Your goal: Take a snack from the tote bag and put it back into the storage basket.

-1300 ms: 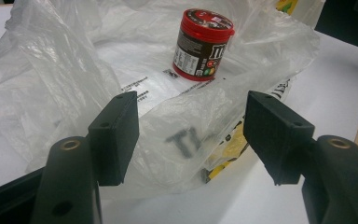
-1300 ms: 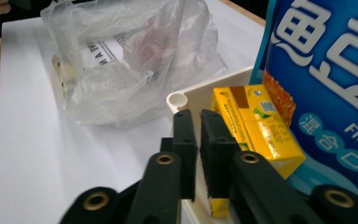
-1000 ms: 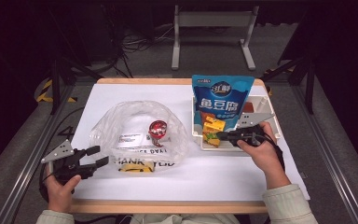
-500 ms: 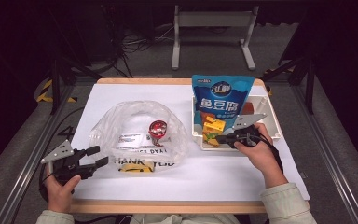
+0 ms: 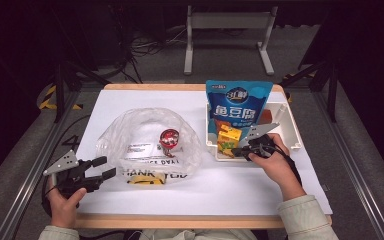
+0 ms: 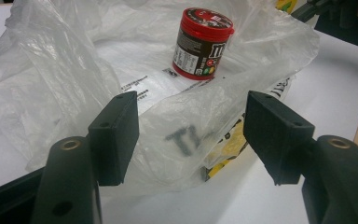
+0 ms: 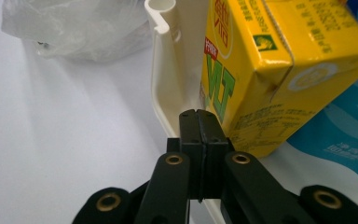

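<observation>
A clear plastic bag (image 5: 147,145) lies crumpled on the white table cover, and a red-lidded candy jar (image 5: 169,139) stands upright inside it. My left gripper (image 5: 100,167) rests open at the bag's left front edge. In the left gripper view its jaws (image 6: 191,135) stand wide apart in front of the bag (image 6: 74,60), with the jar (image 6: 200,44) beyond them. My right gripper (image 5: 237,150) is shut and empty at the front rim of the white tray (image 5: 292,132). Its closed tips (image 7: 199,119) sit over the tray wall (image 7: 165,79), right beside a yellow drink carton (image 7: 261,65).
A blue snack pouch (image 5: 237,102) stands upright in the tray behind the yellow carton (image 5: 228,137). Bare white cover lies in front of the bag and the tray. A metal stand and cables are on the dark floor beyond the table.
My right gripper has sunk a little toward the tray's front rim next to the carton, still shut. The left gripper, the bag and the jar have not moved.
</observation>
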